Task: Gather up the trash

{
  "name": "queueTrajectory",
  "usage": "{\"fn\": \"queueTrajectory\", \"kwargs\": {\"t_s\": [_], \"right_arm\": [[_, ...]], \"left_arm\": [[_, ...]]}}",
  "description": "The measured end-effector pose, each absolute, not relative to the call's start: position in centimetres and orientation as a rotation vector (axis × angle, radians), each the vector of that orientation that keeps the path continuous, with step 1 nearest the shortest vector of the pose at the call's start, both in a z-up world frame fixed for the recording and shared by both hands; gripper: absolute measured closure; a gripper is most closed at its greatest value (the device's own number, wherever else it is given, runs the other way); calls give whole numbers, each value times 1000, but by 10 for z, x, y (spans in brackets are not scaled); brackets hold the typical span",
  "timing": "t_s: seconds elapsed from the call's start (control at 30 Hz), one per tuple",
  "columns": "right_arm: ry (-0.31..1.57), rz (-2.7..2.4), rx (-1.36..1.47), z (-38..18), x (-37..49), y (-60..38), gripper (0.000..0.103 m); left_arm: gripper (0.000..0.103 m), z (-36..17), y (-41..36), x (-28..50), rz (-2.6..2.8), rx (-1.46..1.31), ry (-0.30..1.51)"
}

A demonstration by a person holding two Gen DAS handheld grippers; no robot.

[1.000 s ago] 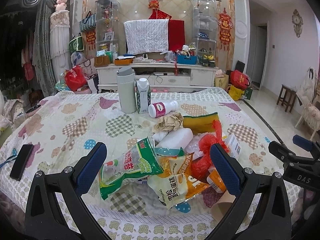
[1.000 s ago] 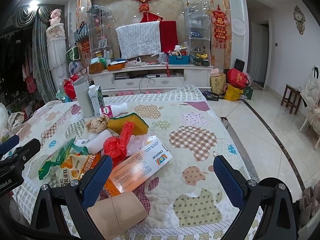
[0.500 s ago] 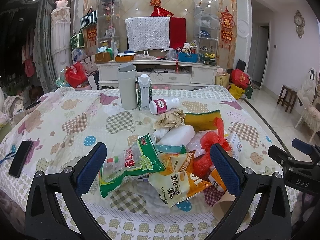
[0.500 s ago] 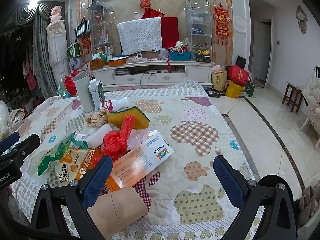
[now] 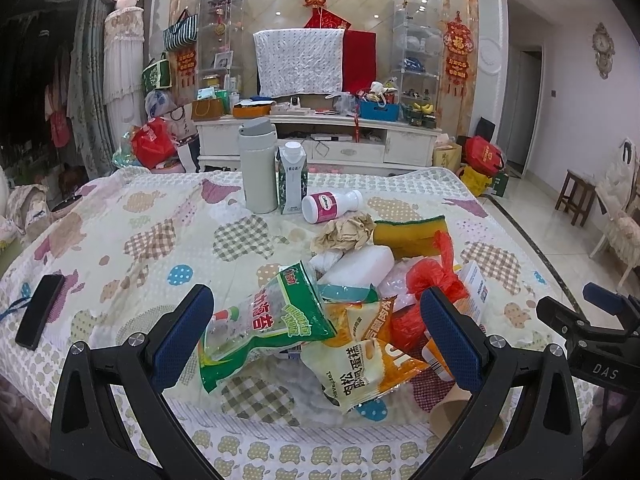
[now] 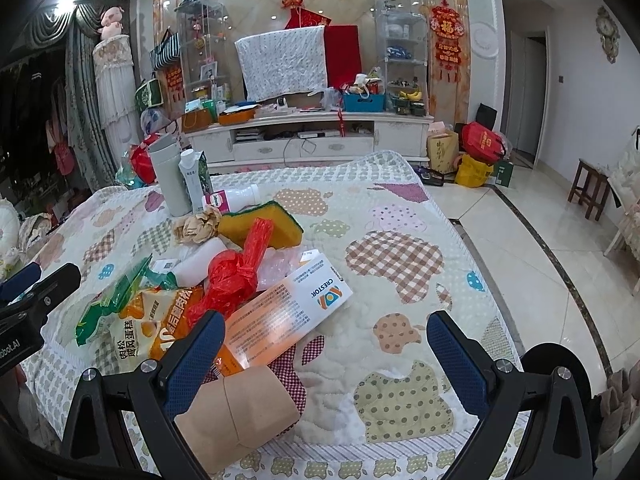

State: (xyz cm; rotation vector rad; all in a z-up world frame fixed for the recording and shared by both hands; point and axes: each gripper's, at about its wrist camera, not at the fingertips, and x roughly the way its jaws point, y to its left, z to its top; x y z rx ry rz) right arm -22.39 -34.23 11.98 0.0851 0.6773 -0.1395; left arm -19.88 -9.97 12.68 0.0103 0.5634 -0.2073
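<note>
With both tongs, left and right, gaping wide and empty, slick overlapping wrappers at lower centre may slip; paper cup could crush.

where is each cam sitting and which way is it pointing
Left wrist: on the left gripper, open, facing the trash pile and TV cabinet; the right gripper's tip shows at right.
Right wrist: on the right gripper, open, facing the pile's right edge; the left gripper's tip shows at left.
Both see the red bag.
</note>
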Motion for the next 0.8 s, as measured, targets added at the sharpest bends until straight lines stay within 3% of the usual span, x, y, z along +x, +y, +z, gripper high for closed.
{"fn": "queueTrajectory", "kwargs": {"t_s": [0.8], "right_arm": [[735, -127, 100, 105, -221, -350, 3]], "left_arm": [[0, 112, -68, -191, -216, 17, 621]]}}
